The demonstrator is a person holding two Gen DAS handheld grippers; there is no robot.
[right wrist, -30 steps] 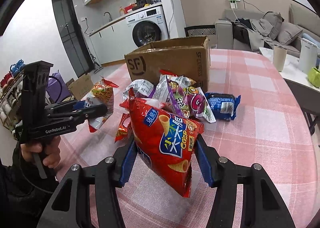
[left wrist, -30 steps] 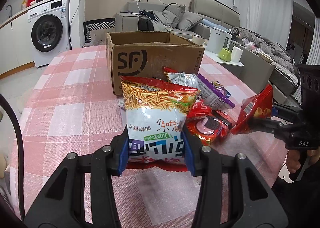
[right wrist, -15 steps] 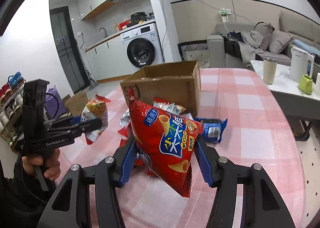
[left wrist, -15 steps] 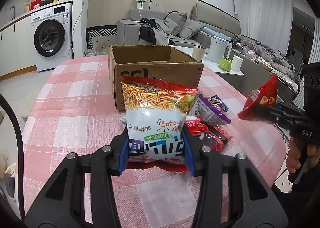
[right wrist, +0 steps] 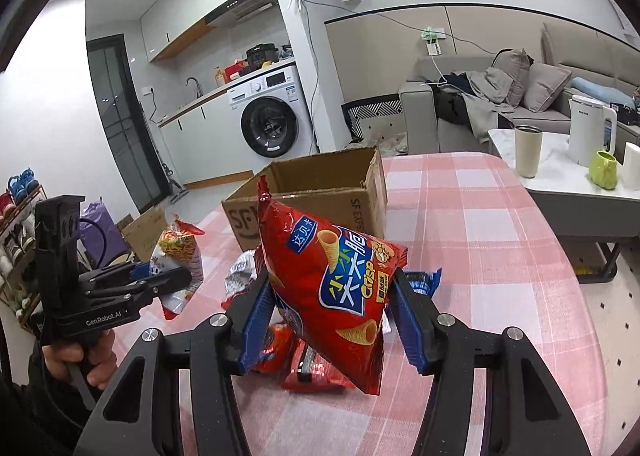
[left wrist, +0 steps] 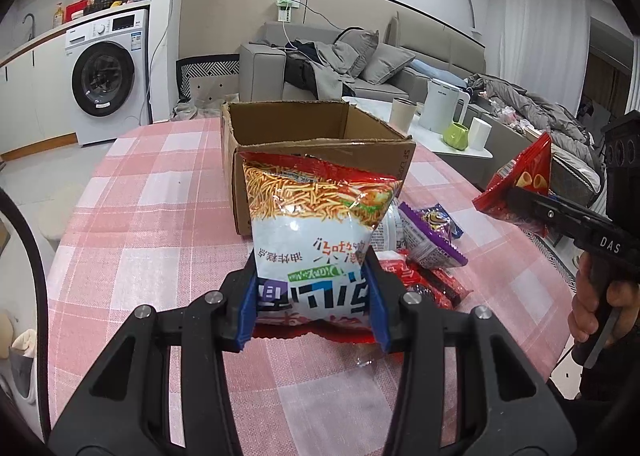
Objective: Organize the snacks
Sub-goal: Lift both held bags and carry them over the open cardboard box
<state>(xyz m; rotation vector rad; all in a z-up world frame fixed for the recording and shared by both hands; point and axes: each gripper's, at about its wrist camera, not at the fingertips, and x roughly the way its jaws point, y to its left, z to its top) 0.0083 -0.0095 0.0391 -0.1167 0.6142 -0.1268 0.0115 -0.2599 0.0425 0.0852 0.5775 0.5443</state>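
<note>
My left gripper (left wrist: 313, 298) is shut on a white and orange noodle snack bag (left wrist: 316, 224), held off the table in front of the open cardboard box (left wrist: 280, 128). Clamped in my right gripper (right wrist: 332, 316) is a red cone crisp bag (right wrist: 340, 280), raised above the pile. From the left wrist view the red bag (left wrist: 520, 184) shows at the right in the other gripper. From the right wrist view the noodle bag (right wrist: 180, 260) shows at the left, and the box (right wrist: 320, 192) stands behind. Loose snacks, among them a purple pack (left wrist: 430, 240), lie on the table by the box.
The pink checked tablecloth (left wrist: 152, 216) covers a round table. A low side table with a white kettle (right wrist: 588, 132), a cup (right wrist: 528, 150) and a green mug (right wrist: 604, 176) stands to the right. A washing machine (left wrist: 106, 72) and a grey sofa (left wrist: 360, 64) lie beyond.
Both grippers have risen with their bags. The box's open top now shows more, and the snack pile sits lower in both views.
</note>
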